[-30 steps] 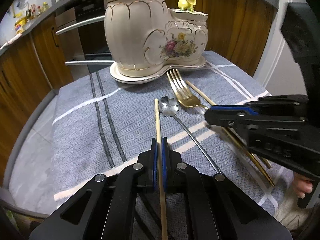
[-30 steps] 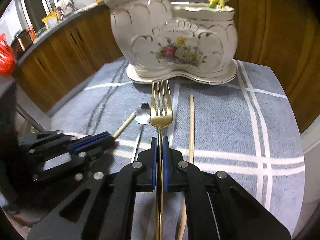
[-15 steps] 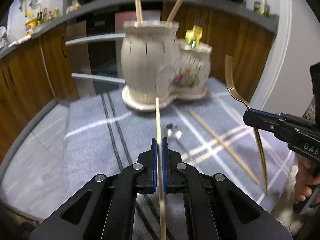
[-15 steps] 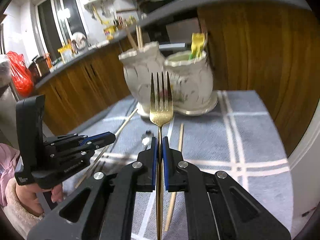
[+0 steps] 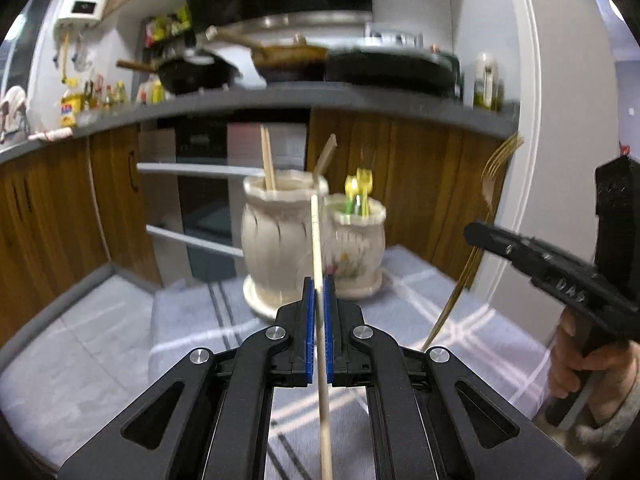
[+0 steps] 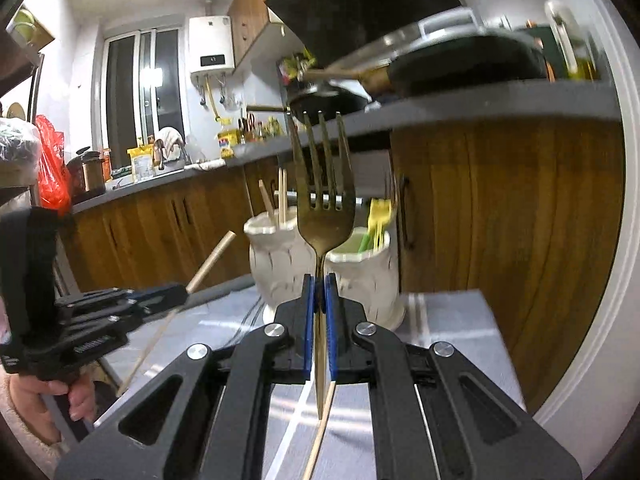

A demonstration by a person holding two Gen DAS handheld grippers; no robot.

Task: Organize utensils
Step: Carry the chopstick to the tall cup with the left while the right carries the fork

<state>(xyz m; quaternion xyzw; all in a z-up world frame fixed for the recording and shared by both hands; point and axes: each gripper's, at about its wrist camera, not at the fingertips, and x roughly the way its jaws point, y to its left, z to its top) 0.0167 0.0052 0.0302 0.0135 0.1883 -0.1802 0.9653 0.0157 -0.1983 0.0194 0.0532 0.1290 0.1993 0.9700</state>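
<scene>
Chopstick (image 5: pixel 318 240), fork (image 6: pixel 324 208) now aloft

both matte black plastic handheld grippers are showing blue ribbed pads and round silver screws: the left gripper (image 5: pixel 318 300), the right gripper (image 6: pixel 319 300). white lettering is marking each body; fuzzy cream sleeves are covering the wrists behind them.

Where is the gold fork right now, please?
The gold fork is clamped upright in the right tongs, tines up, in front of the white ceramic holder; the left wrist view shows it at right.
</scene>
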